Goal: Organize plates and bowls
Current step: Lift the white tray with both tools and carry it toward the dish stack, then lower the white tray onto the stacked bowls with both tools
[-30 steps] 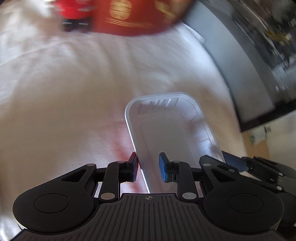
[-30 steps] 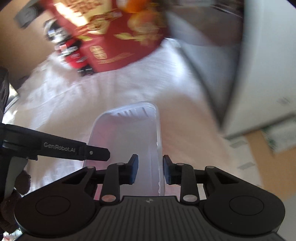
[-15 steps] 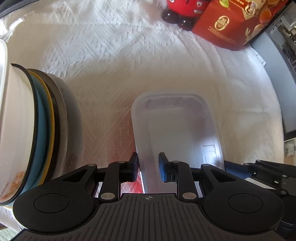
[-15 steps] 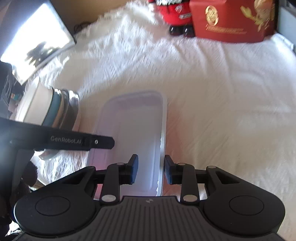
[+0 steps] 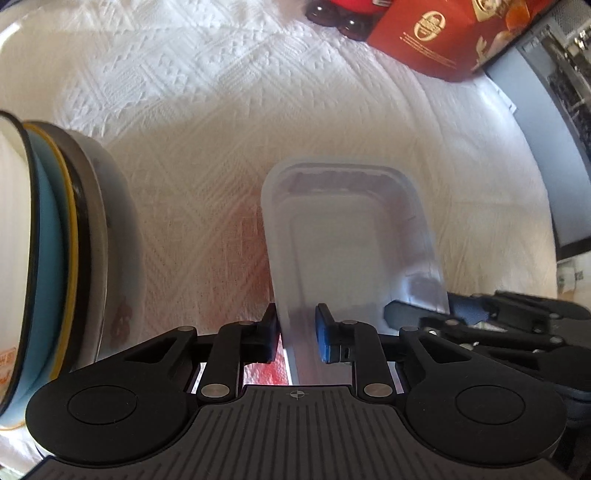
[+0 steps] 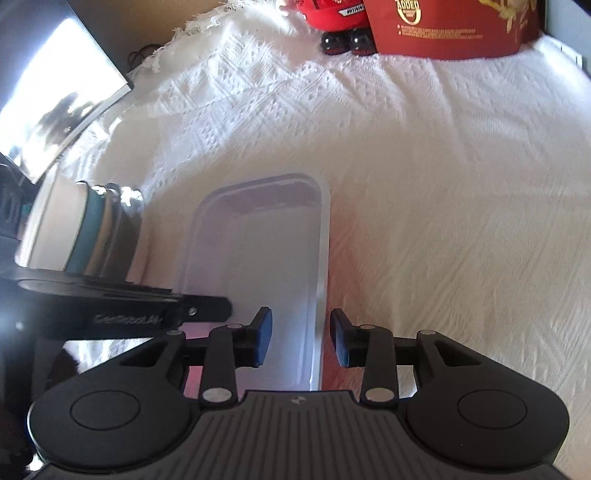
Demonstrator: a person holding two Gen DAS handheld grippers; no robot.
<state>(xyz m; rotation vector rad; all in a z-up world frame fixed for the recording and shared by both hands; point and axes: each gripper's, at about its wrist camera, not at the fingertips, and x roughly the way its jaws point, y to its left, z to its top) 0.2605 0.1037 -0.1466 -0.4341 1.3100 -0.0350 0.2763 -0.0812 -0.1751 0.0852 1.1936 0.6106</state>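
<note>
A translucent plastic container (image 5: 351, 240) rests on the white patterned tablecloth (image 5: 203, 110). My left gripper (image 5: 297, 334) straddles the near left wall. Its jaws are closing, and the outer pad presses the plastic. In the right wrist view the same container (image 6: 258, 251) has its right wall between the jaws of my right gripper (image 6: 301, 334). Those jaws are opening, and both pads stand off the wall. A stack of bowls and plates (image 5: 55, 240), white, blue, yellow-rimmed and metal, stands just left of the container. The stack (image 6: 92, 229) also shows behind the left gripper's arm (image 6: 147, 306).
A red gift box (image 5: 443, 37) and a red toy with black shoes (image 6: 340, 22) stand at the far edge of the cloth. A grey cabinet (image 5: 546, 155) lies to the right. A shiny flat panel (image 6: 55, 110) leans at the left, behind the stack.
Both grippers carried the container across the cloth and set it beside the dish stack, which came into view. In the last half second little moved, and the right jaws widened slightly.
</note>
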